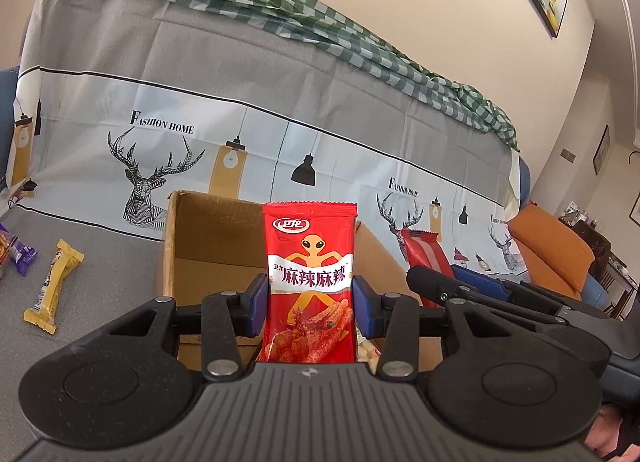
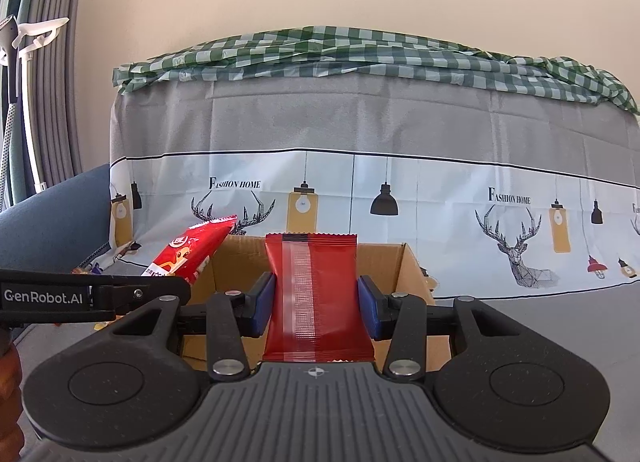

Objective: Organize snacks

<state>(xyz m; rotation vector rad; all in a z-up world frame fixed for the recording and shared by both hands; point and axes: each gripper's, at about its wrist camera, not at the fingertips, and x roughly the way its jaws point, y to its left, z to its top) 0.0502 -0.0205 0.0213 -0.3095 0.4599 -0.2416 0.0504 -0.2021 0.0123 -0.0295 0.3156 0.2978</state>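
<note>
The left claw (image 1: 310, 298) grips 1 red snack packet (image 1: 309, 286) upright, its long axis vertical, printed face toward the camera, above the open cardboard box (image 1: 208, 238). The right claw (image 2: 316, 302) clamps a 2nd red packet (image 2: 316, 298), also upright, seam side showing, over the same box. 1 yellow bar (image 1: 52, 286) lies on the grey worktop (image 1: 100, 254).
</note>
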